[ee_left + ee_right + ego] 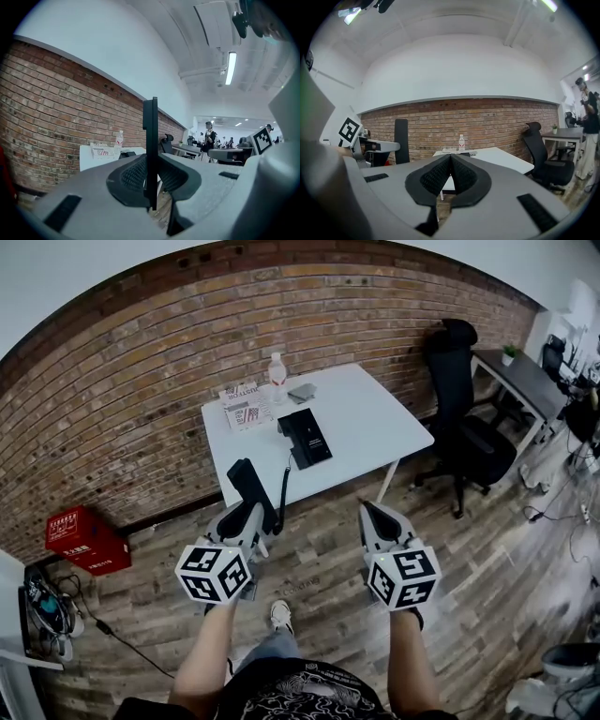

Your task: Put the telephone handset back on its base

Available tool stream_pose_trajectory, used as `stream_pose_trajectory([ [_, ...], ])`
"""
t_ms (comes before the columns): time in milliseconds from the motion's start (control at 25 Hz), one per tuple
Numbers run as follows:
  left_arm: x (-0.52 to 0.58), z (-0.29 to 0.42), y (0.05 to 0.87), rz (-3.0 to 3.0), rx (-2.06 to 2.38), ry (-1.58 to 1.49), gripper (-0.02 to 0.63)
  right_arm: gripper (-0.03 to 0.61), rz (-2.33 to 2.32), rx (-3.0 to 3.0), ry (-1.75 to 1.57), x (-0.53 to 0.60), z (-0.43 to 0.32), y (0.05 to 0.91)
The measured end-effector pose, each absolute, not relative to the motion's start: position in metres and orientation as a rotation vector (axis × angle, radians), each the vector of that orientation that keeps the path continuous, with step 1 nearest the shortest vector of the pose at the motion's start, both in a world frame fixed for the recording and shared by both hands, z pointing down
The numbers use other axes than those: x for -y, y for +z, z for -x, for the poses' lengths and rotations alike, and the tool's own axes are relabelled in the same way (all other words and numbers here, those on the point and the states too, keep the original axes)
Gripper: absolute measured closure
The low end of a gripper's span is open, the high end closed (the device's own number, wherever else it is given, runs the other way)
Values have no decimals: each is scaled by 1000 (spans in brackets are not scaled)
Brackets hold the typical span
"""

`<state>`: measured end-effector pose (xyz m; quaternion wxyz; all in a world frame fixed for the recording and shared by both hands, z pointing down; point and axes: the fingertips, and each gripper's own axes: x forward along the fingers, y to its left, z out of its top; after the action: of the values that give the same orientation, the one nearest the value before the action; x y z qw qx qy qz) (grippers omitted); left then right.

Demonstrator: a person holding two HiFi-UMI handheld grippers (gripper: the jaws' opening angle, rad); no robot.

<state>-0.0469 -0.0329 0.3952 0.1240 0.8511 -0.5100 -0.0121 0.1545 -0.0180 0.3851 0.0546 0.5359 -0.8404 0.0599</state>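
The black telephone handset stands nearly upright in my left gripper, which is shut on its lower part, in the air in front of the white table. Its black cord runs up to the black phone base lying on the table's middle. In the left gripper view the handset shows edge-on, pinched between the pads of the left gripper. My right gripper hangs to the right, short of the table, shut and empty; its pads meet in the right gripper view.
A water bottle, a printed card box and a small grey item stand at the table's far edge by the brick wall. A black office chair is right of the table, a red box on the floor left.
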Motion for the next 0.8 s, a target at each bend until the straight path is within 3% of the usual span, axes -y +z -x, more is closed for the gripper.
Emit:
stream_pose_trajectory([
  [800,214,78,411,-2501,1288,-8,541,577,-1685,2452,217,186,-101,383],
])
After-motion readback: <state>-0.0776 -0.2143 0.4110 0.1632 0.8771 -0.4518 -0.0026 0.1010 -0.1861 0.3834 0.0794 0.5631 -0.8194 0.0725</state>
